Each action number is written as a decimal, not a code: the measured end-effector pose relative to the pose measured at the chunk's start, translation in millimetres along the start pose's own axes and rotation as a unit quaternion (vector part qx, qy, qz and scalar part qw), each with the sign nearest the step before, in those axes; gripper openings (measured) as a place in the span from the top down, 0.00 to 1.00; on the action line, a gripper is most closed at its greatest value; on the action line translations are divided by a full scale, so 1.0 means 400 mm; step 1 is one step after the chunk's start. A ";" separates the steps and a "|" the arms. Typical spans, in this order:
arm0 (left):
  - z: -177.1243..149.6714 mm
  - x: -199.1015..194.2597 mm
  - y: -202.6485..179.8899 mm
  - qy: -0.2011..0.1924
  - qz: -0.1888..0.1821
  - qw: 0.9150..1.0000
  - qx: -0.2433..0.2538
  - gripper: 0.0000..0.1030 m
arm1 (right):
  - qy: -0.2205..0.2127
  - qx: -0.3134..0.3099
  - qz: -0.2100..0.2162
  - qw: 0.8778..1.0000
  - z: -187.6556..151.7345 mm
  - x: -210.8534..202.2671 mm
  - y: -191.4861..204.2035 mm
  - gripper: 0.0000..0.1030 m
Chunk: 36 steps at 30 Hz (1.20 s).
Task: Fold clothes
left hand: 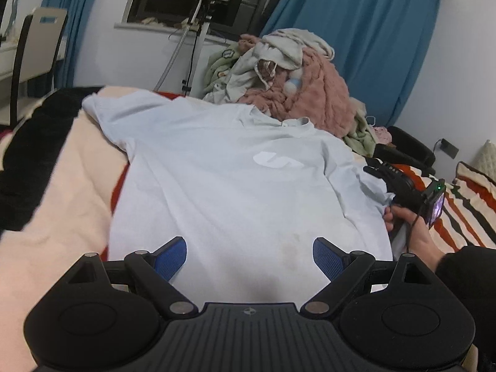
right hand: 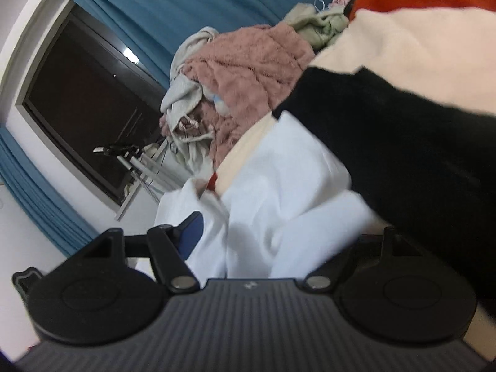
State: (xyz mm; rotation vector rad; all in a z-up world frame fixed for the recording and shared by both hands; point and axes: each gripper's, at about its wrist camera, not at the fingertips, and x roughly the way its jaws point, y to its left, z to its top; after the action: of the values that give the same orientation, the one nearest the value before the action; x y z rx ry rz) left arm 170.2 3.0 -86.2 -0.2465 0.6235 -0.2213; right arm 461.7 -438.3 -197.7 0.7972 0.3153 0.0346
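A pale blue T-shirt (left hand: 223, 167) with a white logo lies spread flat on the bed, collar toward the clothes pile. My left gripper (left hand: 249, 255) hovers open over its lower hem, blue pads wide apart, holding nothing. My right gripper (left hand: 403, 186) shows at the shirt's right sleeve in the left wrist view. In the right wrist view the shirt fabric (right hand: 279, 192) bunches between the jaws of the right gripper (right hand: 263, 235). Only the left blue pad (right hand: 190, 235) shows; the other is hidden by cloth, so its grip is unclear.
A pile of unfolded clothes (left hand: 297, 80) with a pink fluffy garment sits beyond the shirt. The bed has a cream, black and red striped blanket (left hand: 62, 192). A chair (left hand: 37, 55) stands at the far left. Blue curtains (left hand: 365, 37) and a dark window lie behind.
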 end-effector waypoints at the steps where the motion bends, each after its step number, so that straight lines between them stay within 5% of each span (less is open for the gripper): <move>1: 0.003 0.014 0.003 0.004 0.000 1.000 -0.003 0.13 | -0.002 -0.007 0.000 1.000 0.012 0.013 0.003 0.36; 3: 0.004 0.030 0.007 0.003 0.006 1.000 0.004 0.13 | -0.007 -0.021 0.001 1.000 0.036 0.040 0.008 0.43; 5: 0.004 0.044 0.012 0.000 0.014 1.000 0.013 0.13 | -0.011 -0.036 0.002 0.999 0.061 0.066 0.014 0.68; 6: 0.003 0.049 0.012 -0.003 0.022 1.000 0.021 0.13 | -0.011 -0.044 0.001 0.999 0.072 0.077 0.021 0.88; 7: 0.004 0.050 0.013 -0.004 0.027 0.999 0.023 0.13 | -0.003 -0.060 -0.004 0.998 0.082 0.076 0.042 0.90; 16: 0.043 -0.036 0.021 -0.040 0.085 0.995 0.031 0.13 | -0.044 -0.223 -0.061 0.972 0.122 -0.033 0.386 0.92; 20: 0.071 -0.094 0.058 -0.053 0.099 0.994 0.004 0.13 | -0.055 -0.321 -0.068 0.943 0.079 -0.046 0.585 0.92; 26: 0.110 -0.170 0.129 -0.082 0.111 0.990 -0.032 0.12 | -0.023 -0.410 -0.040 0.911 -0.121 0.026 0.802 0.92; 31: 0.118 -0.157 0.182 -0.082 0.115 0.989 -0.046 0.11 | 0.030 -0.465 -0.036 0.884 -0.351 0.167 0.866 0.92; 36: 0.100 -0.089 0.204 -0.059 0.108 0.991 -0.056 0.11 | 0.056 -0.461 -0.060 0.884 -0.469 0.282 0.821 0.90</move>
State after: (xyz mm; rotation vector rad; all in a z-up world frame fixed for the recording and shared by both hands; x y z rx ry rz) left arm 176.7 96.5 -59.1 -0.2967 0.5406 0.0365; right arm 543.4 -60.3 -117.8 -0.1770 0.4058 0.1052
